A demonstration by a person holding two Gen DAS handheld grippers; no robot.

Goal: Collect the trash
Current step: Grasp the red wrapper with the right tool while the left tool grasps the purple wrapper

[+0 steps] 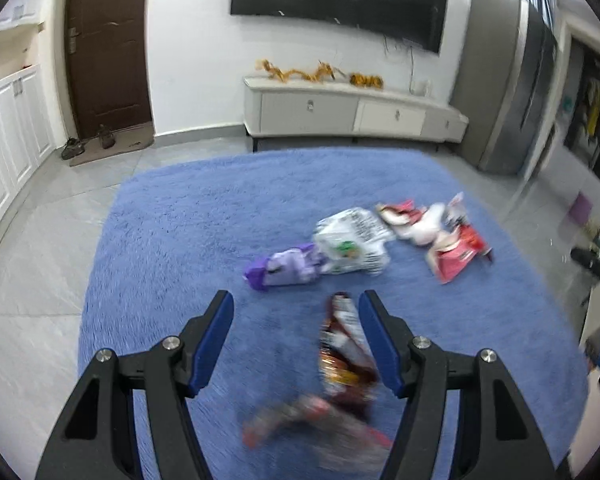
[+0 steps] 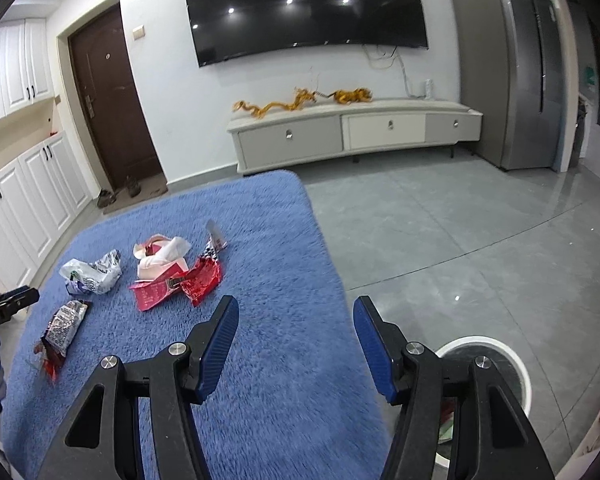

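The left gripper (image 1: 296,306) hangs wide open over the blue rug (image 1: 188,216), a dark snack wrapper (image 1: 342,344) between its fingers. The right gripper (image 2: 296,312), also wide open and holding nothing, is above the rug's edge, near a white bin (image 2: 518,364).

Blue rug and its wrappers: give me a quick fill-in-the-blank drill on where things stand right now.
1. The wrappers lie on a shaggy ____ rug.
2. The left gripper has its jaws ____, with the dark snack wrapper between them.
3. The white bin stands on the grey ____, beside the rug.
4. The right gripper holds ____.

Missing words: blue; open; floor; nothing
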